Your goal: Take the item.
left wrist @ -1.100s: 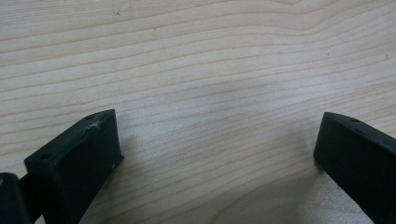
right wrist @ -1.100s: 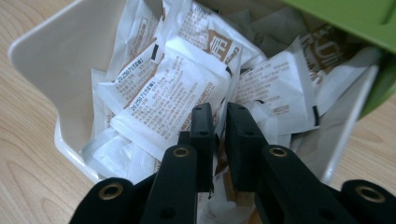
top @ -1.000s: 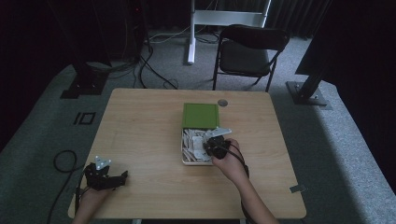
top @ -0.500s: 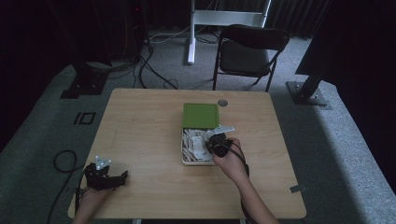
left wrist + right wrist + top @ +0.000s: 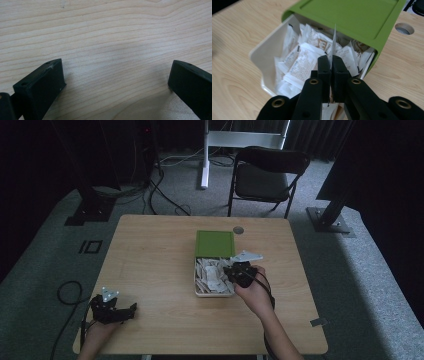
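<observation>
Up in the high view, the right gripper (image 5: 235,271) sits over the right side of the white box (image 5: 198,292), which lies in the middle of the wooden table (image 5: 150,260). The box is full of little white packets (image 5: 212,276). Its green lid (image 5: 215,243) lies flat on the table, touching the far end of the box. A second ago the right gripper was lower, down at the packets, and now it has come up a bit. The box and the lid have not moved. The left gripper (image 5: 131,309) rests near the front left corner of the table, well apart from the box, and it is in the same spot as before. Next, in the left gripper view, the two black jaws stand wide apart with nothing between them, and bare table wood (image 5: 107,45) lies under them. Last, in the right gripper view, the right gripper (image 5: 331,62) has its jaws squeezed close together. They have just been closing, and one thin white packet (image 5: 334,42) is pinched between them. The packet stands up on its edge above the fingertips. Behind it the white box (image 5: 259,53) is open and stuffed with more packets (image 5: 299,60). The green lid (image 5: 352,15) shows at the far end of the box, and its near edge covers that end from this side. A round hole (image 5: 404,28) in the table shows beside the lid.
</observation>
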`<state>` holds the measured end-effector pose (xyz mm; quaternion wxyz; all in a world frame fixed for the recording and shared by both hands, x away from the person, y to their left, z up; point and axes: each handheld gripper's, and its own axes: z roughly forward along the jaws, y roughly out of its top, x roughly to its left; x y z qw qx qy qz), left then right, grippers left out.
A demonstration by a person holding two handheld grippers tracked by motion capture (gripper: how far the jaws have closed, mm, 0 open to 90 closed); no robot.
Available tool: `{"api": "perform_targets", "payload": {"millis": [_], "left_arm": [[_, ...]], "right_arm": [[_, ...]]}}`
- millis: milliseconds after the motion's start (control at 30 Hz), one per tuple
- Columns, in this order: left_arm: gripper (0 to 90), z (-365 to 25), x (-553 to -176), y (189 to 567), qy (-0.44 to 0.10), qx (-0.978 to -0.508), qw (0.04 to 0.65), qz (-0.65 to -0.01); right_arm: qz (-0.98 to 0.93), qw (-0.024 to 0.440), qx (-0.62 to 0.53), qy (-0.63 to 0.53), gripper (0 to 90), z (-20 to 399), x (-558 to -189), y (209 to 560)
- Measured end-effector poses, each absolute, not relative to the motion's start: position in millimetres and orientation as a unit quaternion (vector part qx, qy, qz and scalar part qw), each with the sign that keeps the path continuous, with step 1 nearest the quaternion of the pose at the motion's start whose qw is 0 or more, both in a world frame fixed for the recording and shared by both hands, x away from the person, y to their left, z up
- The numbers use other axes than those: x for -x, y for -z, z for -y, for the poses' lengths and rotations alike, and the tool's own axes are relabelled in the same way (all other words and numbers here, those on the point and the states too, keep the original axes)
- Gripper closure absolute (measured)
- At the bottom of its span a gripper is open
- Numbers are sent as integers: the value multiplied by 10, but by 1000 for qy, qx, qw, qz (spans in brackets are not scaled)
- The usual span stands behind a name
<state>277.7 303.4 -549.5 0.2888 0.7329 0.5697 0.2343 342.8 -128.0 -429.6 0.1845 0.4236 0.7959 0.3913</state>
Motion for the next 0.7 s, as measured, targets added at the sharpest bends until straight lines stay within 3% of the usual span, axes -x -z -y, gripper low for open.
{"api": "perform_targets", "payload": {"millis": [433, 700], "left_arm": [[14, -3034, -2777, 5495, -234, -733, 289, -570], [14, -3035, -2777, 5494, -234, -733, 288, -569]], "right_arm": [[-750, 221, -447, -434, 872, 1576, -3429, 4050], [-731, 242, -475, -427, 873, 1760, -3601, 4079]]}}
